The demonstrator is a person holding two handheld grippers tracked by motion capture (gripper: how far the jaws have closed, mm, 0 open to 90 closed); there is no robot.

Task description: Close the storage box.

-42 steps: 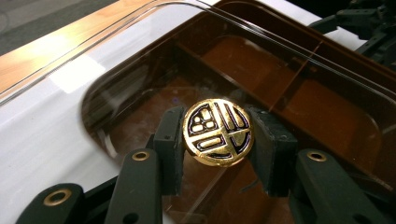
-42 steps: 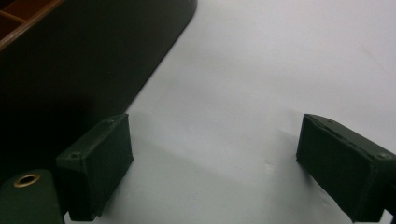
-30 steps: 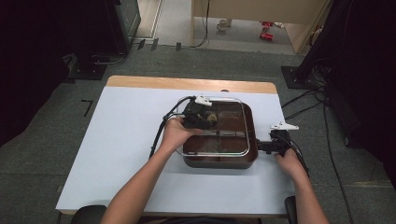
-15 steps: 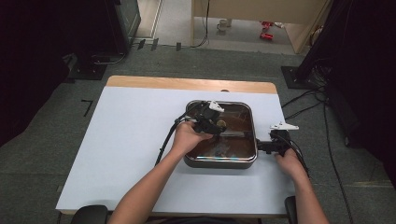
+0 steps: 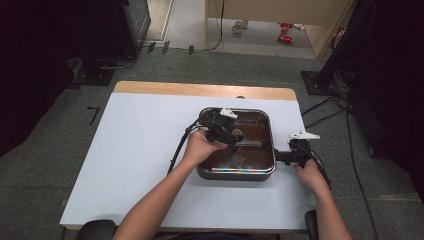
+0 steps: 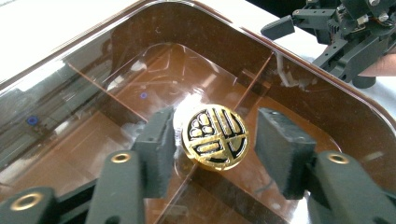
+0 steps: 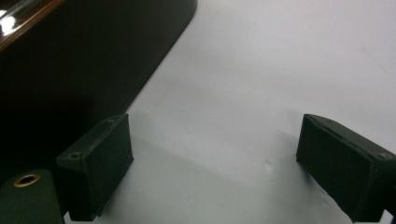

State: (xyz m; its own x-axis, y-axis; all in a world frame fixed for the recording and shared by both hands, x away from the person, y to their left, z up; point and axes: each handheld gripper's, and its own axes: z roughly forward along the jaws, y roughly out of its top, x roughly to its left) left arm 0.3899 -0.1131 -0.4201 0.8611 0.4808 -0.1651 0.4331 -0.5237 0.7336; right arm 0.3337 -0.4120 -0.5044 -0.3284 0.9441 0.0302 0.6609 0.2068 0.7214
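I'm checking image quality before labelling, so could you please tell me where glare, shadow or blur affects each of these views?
Left gripper view: the gold knob is sharp, bright streaks of glare cross the clear lid, and the near fingers are soft. Right gripper view: the pan's side is lost in black shadow, the table evenly lit, the fingers blurred. High view: dark surroundings, reflections on the lid.

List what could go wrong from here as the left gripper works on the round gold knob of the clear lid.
The left gripper has just been opening; the knob sits loose between its jaws, so the lid may stay put. The right gripper is open beside the pan, so nothing steadies it.
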